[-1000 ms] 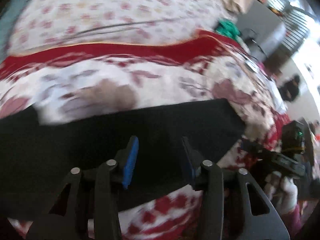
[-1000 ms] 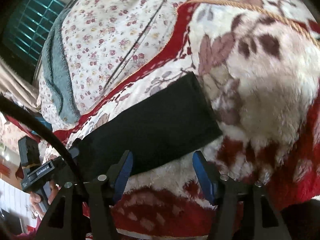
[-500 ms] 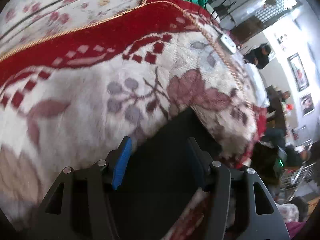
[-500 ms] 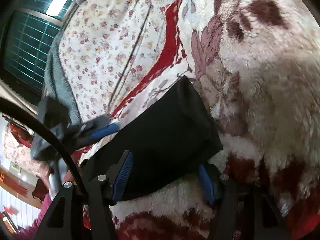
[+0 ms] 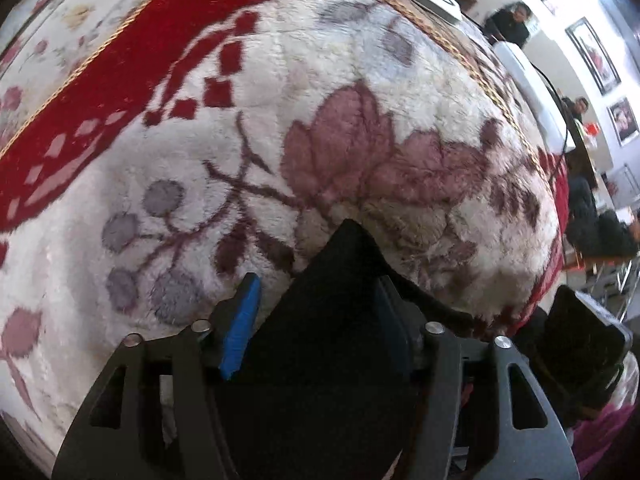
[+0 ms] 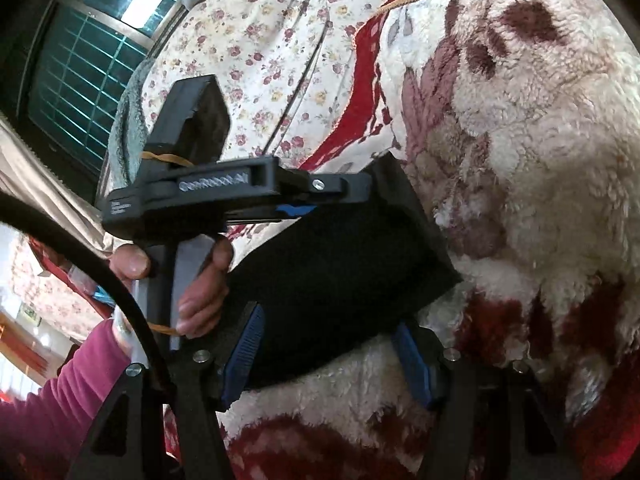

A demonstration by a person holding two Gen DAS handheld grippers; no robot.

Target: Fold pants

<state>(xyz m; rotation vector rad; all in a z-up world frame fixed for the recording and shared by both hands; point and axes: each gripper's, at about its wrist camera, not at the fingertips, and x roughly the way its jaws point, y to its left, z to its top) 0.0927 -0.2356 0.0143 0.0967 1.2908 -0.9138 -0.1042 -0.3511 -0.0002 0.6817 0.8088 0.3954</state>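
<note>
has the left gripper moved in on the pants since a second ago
Yes. The left gripper has advanced over the black pants toward their end on the blanket; fabric now lies between its fingers.

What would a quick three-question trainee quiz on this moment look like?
1. True or false: the right gripper is shut on the black pants.
2. What do the black pants lie on? A: a bare wooden table. B: a floral fleece blanket. C: a tiled floor.
3. Fill in: in the left wrist view, a ____ of the black pants pokes up between the open fingers of the left gripper.

Key: 1 false, its jaws stand open with the near edge of the black pants between them. 2 B. 3 corner.
</note>
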